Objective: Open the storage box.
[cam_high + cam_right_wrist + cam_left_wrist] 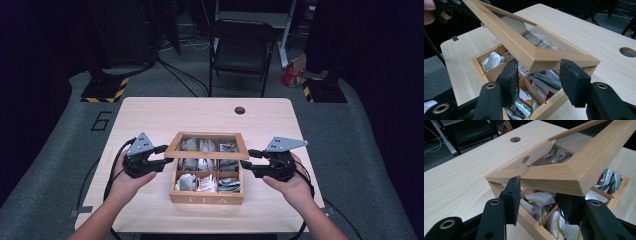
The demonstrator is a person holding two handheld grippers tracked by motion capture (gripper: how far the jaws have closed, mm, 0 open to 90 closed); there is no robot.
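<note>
Tea box (206,196) pale matt wood; lid (574,170) wood-framed glass; packets (524,103) glossy; table (150,115) smooth wood-grain.

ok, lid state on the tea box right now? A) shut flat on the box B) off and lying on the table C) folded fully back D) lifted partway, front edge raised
D: the glass-paned lid tilts up over the tea box, front edge raised, with the tea bags visible beneath it.

The raised glass-paned lid (206,145) roofs the tea box (206,196), leaving a wedge-shaped gap at the front over the sachets (200,183); bare tabletop (200,112) lies open beyond (and at both flanks).
</note>
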